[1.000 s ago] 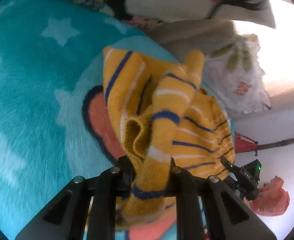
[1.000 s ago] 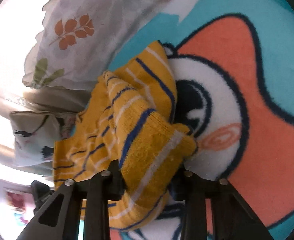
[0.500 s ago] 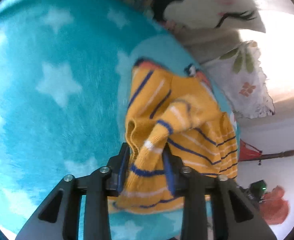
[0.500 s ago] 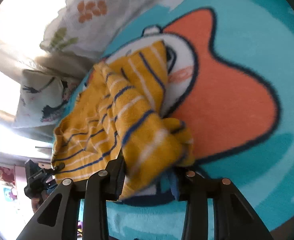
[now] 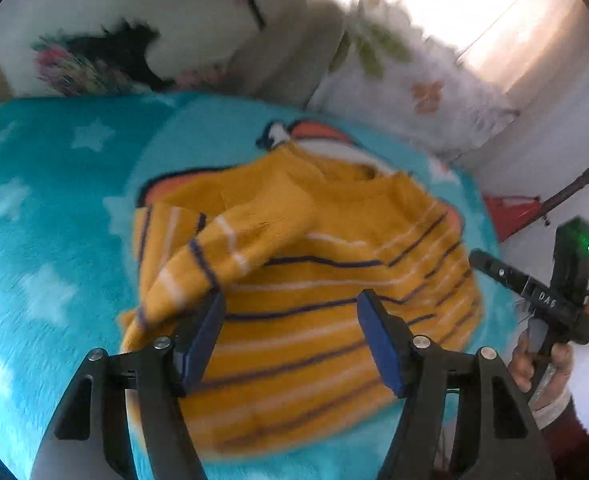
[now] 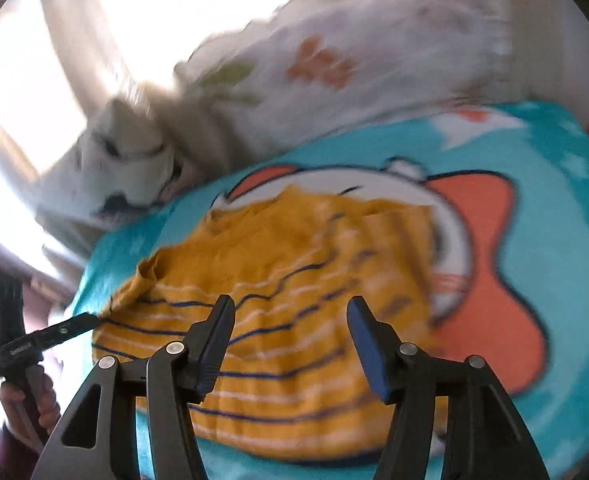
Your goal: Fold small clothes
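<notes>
Black left tool (image 5: 290, 300), blue pads (image 5: 378, 344), silver screws, seemingly maroon sleeve (image 5: 558, 432)

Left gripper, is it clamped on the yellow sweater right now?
No. In the left wrist view the left gripper has its jaws spread wide, and the yellow sweater lies flat on the teal blanket beneath them.

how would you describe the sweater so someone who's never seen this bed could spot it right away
Start from the turquoise star-print blanket with its big orange and white cartoon figure. The sweater lies over that figure, in front of the pale floral pillows. It is the only mustard-yellow knit there, crossed by thin navy and white stripes, one sleeve folded across its front.
</notes>
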The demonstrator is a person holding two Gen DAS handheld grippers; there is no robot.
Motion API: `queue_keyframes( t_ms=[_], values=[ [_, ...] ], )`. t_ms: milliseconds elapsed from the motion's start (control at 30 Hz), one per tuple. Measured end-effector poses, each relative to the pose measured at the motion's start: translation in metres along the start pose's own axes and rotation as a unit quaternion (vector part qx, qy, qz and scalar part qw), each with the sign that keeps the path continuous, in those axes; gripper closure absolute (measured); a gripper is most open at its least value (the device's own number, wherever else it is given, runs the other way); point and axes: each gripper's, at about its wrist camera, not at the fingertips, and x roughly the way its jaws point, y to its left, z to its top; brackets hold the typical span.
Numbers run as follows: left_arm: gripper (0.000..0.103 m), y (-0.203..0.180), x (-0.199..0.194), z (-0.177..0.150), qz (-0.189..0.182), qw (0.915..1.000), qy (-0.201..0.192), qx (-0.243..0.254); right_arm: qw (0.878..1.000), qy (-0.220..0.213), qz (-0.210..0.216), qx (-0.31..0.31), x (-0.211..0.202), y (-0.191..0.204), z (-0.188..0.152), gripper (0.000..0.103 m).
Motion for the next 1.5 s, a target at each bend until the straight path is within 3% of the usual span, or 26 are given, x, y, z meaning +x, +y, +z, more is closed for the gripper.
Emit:
queue_keyframes(
  t_ms=[100,167,200,333,433,500,567,667,733,833,1000,1233,1500],
  values=[
    [0.036,0.036,0.026,0.021,0.025,0.9989,0.006,-0.039,1.000,0.029,-0.005,-0.003,0.040,0.002,0.014,0.040],
    [0.037,0.060,0.031,0.027,0.015,0.9970,0.006,-0.075,0.999,0.039,-0.013,0.013,0.059,-0.007,0.027,0.040],
    [0.037,0.072,0.030,0.033,-0.008,0.9948,0.001,-0.101,0.999,0.041,-0.029,0.014,0.067,-0.010,0.033,0.040],
    [0.037,0.097,0.016,0.044,-0.044,0.9862,-0.026,-0.158,0.994,0.057,-0.091,0.004,0.097,-0.028,0.054,0.040],
    [0.037,0.114,-0.006,0.047,-0.021,0.9804,-0.058,-0.187,0.988,0.052,-0.144,0.006,0.106,-0.040,0.066,0.040],
    [0.037,0.123,-0.023,0.044,-0.027,0.9744,-0.071,-0.212,0.990,0.050,-0.133,0.025,0.099,-0.049,0.069,0.040],
    [0.037,0.124,-0.047,0.038,-0.002,0.9734,-0.085,-0.213,0.991,0.044,-0.124,0.027,0.086,-0.051,0.070,0.040],
    [0.031,0.112,-0.085,0.022,0.060,0.9739,-0.112,-0.188,0.991,0.033,-0.127,-0.006,0.056,-0.045,0.063,0.038],
    [0.027,0.102,-0.109,0.004,0.111,0.9695,-0.126,-0.178,0.991,0.026,-0.130,-0.034,0.034,-0.038,0.053,0.037],
    [0.023,0.092,-0.126,-0.029,0.159,0.9612,-0.133,-0.182,0.989,0.014,-0.131,-0.069,0.003,-0.029,0.032,0.034],
    [0.023,0.084,-0.132,-0.091,0.181,0.9539,-0.105,-0.215,0.991,0.017,-0.105,-0.086,-0.023,-0.019,-0.006,0.031],
    [0.023,0.060,-0.151,-0.162,0.231,0.9455,-0.084,-0.213,0.992,0.040,-0.025,-0.117,-0.012,0.016,-0.047,0.031],
    [0.023,0.077,-0.174,-0.195,0.232,0.9334,-0.093,-0.257,0.981,0.075,0.032,-0.174,0.000,0.075,-0.085,0.031]
  ],
)
